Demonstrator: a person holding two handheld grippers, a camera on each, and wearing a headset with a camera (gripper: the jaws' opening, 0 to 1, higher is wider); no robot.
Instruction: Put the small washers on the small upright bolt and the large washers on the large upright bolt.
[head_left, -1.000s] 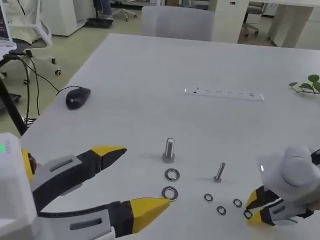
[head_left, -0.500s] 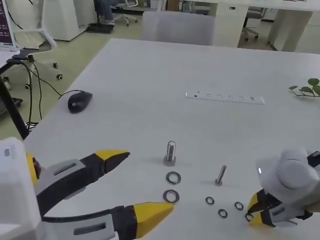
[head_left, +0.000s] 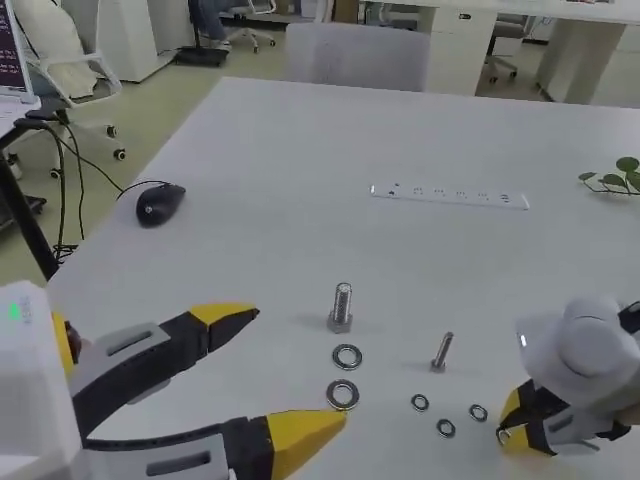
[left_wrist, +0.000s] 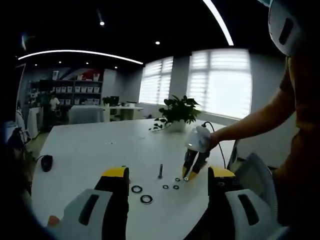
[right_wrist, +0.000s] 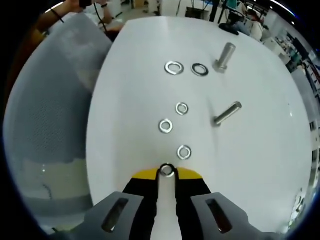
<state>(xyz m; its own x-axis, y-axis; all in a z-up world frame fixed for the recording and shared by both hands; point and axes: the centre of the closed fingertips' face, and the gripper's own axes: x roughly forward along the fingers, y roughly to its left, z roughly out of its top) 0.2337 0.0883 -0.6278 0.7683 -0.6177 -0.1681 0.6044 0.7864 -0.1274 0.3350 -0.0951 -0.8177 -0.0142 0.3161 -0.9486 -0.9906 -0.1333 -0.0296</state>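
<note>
Small silver metal washer (right_wrist: 167, 170) being pinched between the yellow tips of the right claw (head_left: 510, 428), to the right of and nearer than the slim upright steel bolt (head_left: 440, 352), three more small washers (head_left: 445, 427) lying between them on the white table (head_left: 300, 200), thick upright steel bolt (head_left: 341, 306) standing left of the slim one with two large silver washers (head_left: 347, 356) lying before it, left claw (head_left: 295, 367) hanging spread wide farther left.

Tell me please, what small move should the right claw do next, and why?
Probably lift the right claw a little and carry it toward the small upright silver bolt. Its yellow tips look shut on one small silver metal washer, held low at the white table, and that bolt's shaft is bare, so this washer seems ready to go there.
</note>
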